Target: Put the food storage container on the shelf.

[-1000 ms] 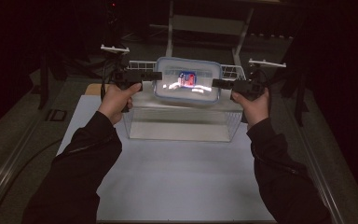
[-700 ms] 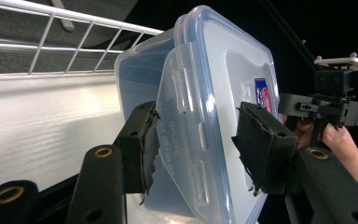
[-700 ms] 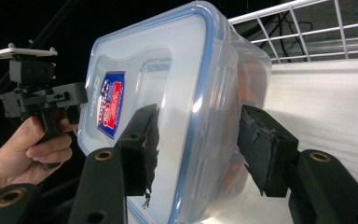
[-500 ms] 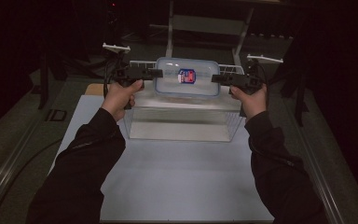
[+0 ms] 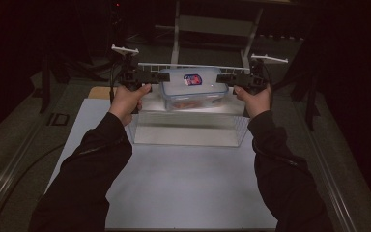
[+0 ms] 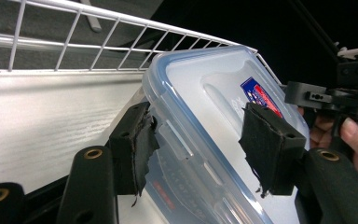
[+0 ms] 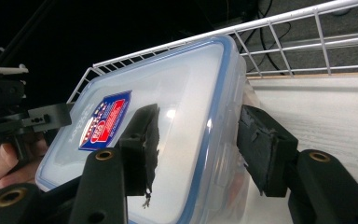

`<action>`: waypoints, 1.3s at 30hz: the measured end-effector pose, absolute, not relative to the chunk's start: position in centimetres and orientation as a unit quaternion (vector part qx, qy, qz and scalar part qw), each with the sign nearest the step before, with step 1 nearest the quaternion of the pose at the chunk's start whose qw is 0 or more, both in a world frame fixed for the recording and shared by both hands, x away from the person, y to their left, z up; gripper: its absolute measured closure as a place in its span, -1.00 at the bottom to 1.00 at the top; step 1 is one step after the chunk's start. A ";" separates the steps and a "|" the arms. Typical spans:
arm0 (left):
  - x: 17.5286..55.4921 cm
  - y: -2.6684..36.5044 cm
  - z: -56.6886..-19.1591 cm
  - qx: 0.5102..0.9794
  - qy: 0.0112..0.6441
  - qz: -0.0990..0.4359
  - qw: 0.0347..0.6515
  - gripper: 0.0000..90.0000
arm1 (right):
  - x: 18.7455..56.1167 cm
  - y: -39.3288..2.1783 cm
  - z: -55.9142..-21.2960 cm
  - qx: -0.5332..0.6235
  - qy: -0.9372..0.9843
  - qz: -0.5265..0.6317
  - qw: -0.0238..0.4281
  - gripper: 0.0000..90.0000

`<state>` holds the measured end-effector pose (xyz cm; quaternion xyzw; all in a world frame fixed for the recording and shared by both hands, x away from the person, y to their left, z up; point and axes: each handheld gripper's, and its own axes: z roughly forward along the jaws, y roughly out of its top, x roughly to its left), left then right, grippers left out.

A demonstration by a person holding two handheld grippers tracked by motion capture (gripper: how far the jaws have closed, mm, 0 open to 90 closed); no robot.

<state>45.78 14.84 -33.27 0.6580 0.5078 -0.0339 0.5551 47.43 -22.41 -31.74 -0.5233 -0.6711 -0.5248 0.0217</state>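
Two grippers carry one thing between them above a white table (image 5: pixel 183 193). A wire basket (image 5: pixel 188 126) sits on it, and a clear lidded plastic container (image 5: pixel 192 87) hangs over the basket's far side. The left gripper (image 5: pixel 160 76) is clenched on one short end, the right gripper (image 5: pixel 220 77) on the other. Each bites only the rim, so uneven pull could likely tip or drop the container.
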 end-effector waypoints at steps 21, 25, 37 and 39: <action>38.7 14.1 -32.7 0.685 0.380 0.076 0.616 -0.90 | 41.0 -21.4 -29.9 -0.413 -0.719 -0.558 -0.021 0.00; 37.4 13.9 -33.4 0.697 0.365 0.082 0.612 -0.95 | 39.7 -20.3 -30.5 -0.391 -0.734 -0.555 -0.014 0.17; 32.9 14.5 -38.3 0.707 0.331 0.090 0.619 -0.95 | 38.3 -17.0 -33.0 -0.365 -0.779 -0.506 -0.056 1.00; 32.4 14.5 -39.0 0.710 0.331 0.088 0.615 -0.95 | 38.6 -16.6 -33.2 -0.367 -0.779 -0.506 -0.053 1.00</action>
